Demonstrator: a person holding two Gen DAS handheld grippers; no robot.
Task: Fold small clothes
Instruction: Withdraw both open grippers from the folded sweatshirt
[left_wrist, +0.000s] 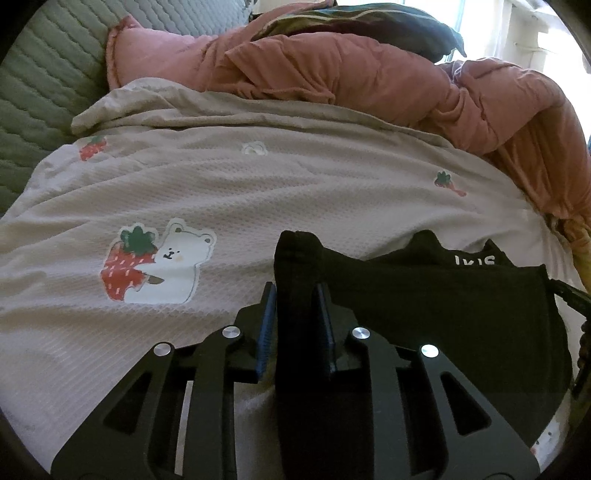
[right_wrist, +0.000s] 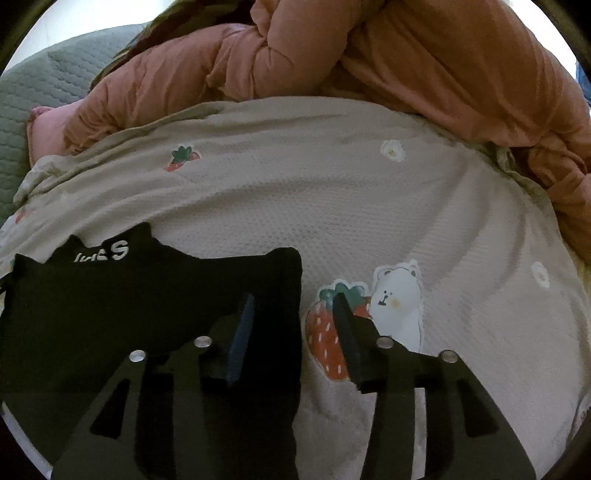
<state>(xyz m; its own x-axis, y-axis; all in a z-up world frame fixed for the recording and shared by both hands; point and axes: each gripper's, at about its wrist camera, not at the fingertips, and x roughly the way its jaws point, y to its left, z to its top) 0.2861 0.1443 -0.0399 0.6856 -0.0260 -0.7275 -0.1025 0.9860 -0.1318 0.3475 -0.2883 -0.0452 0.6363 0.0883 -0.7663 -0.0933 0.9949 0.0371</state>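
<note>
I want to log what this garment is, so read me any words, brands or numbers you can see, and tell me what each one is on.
"S": white letter on the black garment, clear in the right wrist view; the letters beside it are creased and unreadable.
White lettering on the same garment, left wrist view: upside down, too partial to read.
Blanket: strawberry and bear pictures only, no words.
No numbers anywhere.

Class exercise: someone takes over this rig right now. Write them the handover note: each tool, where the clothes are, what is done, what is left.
Left tool: shut on a bunched edge of the black garment.
Right tool: open, straddling the garment's other edge, not gripping.
The garment lies on the strawberry-and-bear blanket, white lettering at its far edge. The pink duvet is heaped behind.
Done: the garment is laid out and one side is gripped.
Left: probably close the right tool on its edge, make the fold, smooth it flat.
</note>
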